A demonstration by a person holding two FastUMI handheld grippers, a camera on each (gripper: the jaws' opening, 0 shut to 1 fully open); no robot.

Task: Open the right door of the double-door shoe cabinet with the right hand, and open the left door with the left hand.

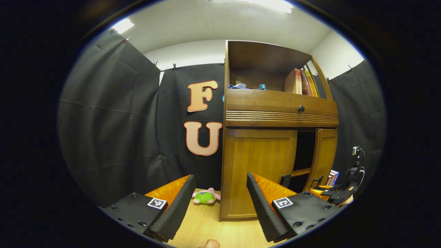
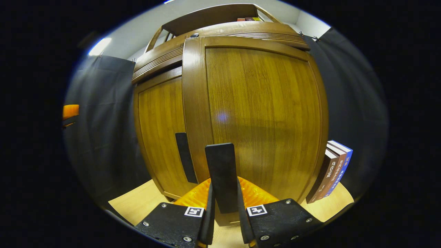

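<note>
Two doors on the shoe cabinet [image 1: 262,165]: my right gripper [image 2: 223,206] is clenched on the right door [image 2: 262,117]'s handle [image 2: 222,175], door swung ajar. My left gripper [image 1: 220,203] hangs released, short of the closed left door [image 1: 260,172]. The handle could slip if I pull off the door's arc.

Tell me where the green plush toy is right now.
In the left gripper view, the green plush toy lies on the wooden tabletop just left of the shoe cabinet, against the black cloth wall, beyond the left gripper.
</note>
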